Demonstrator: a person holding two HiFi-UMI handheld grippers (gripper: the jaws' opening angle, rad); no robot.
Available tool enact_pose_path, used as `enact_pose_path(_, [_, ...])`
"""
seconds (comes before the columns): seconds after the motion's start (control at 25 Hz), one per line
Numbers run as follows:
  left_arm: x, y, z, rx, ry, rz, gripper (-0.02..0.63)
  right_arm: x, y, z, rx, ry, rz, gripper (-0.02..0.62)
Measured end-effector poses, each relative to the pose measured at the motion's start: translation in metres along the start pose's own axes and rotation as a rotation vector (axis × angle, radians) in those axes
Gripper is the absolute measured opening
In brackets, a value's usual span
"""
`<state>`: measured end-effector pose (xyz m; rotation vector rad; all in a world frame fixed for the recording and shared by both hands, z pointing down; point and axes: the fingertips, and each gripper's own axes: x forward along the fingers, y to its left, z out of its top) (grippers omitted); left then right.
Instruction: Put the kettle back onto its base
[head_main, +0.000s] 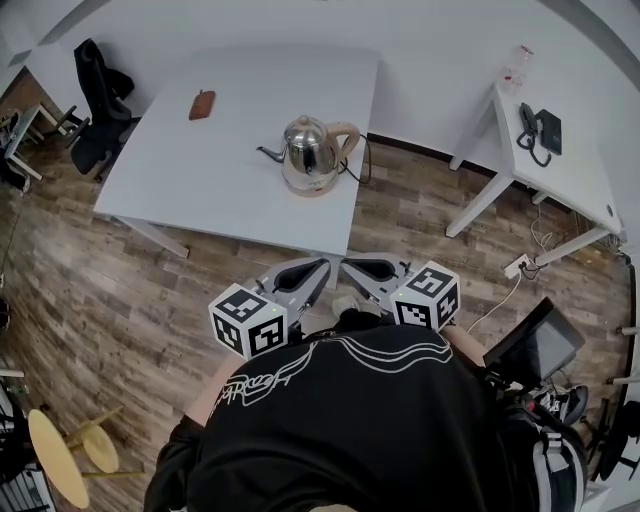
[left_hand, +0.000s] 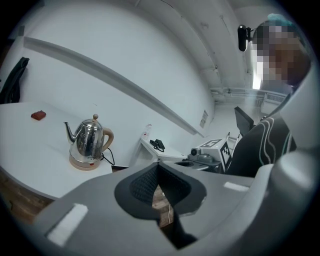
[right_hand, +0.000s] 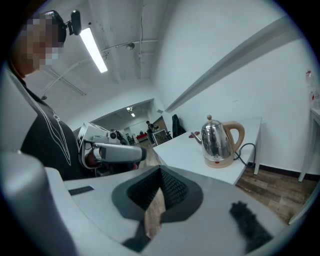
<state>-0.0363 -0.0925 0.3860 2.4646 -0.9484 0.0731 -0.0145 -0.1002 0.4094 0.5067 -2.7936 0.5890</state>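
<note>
A steel kettle (head_main: 308, 146) with a tan handle stands upright on its round base (head_main: 310, 186), near the front edge of the white table (head_main: 200, 170). It also shows in the left gripper view as the kettle (left_hand: 89, 140) on the base (left_hand: 84, 163), and in the right gripper view as the kettle (right_hand: 218, 140). My left gripper (head_main: 322, 266) and right gripper (head_main: 347, 266) are held close to my chest, well short of the table. Both are shut and hold nothing; the jaws meet at the left gripper (left_hand: 158, 166) and at the right gripper (right_hand: 161, 171).
A black cord (head_main: 358, 166) runs from the base off the table's right edge. A brown case (head_main: 202, 104) lies farther back on the table. A black chair (head_main: 98, 112) stands at the left, a second white desk (head_main: 560, 170) with a phone (head_main: 538, 130) at the right.
</note>
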Motion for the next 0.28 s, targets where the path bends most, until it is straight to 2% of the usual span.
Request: enact_pose_path(0.28, [0.0005, -0.0002, 0.0027, -0.026, -0.013, -0.016, 0.006, 0.0004, 0.0026, 0.0049, 0.004, -0.003, 0.012, 0.006])
